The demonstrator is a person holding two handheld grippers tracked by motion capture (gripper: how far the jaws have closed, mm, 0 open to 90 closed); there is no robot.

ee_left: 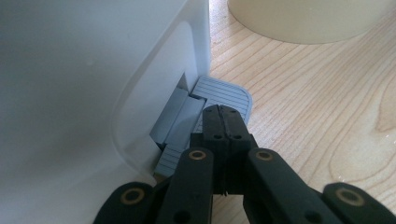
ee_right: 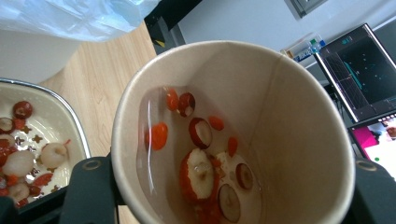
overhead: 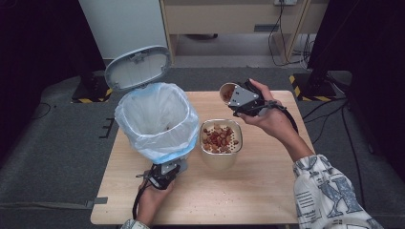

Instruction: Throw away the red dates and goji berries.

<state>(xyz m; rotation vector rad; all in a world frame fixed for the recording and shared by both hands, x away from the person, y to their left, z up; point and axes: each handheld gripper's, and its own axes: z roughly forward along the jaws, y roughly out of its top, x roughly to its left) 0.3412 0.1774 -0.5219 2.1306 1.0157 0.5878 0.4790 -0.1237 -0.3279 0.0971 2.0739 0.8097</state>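
A white pedal bin (overhead: 143, 102) lined with a pale plastic bag stands at the table's left, its grey lid (overhead: 138, 67) raised. My left gripper (overhead: 171, 168) is at the bin's foot. In the left gripper view the shut jaws (ee_left: 224, 114) rest their tips on the grey ribbed pedal (ee_left: 224, 93), with nothing between them. My right gripper (overhead: 239, 99) is shut on a paper cup (overhead: 227, 91), tilted above the table's far side. The cup (ee_right: 280, 102) holds liquid and red and white fruit pieces (ee_right: 201, 172). A metal strainer bowl (overhead: 221, 120) of similar pieces sits beside the bin.
The strainer bowl's rim (ee_right: 70, 109) lies low at the left of the right gripper view. A cream bowl wall (ee_left: 303, 23) stands beyond the pedal. Small crumbs dot the wooden table (overhead: 258, 186). Black stands and cables (overhead: 329, 105) surround the table. A monitor (ee_right: 359, 70) is off to the side.
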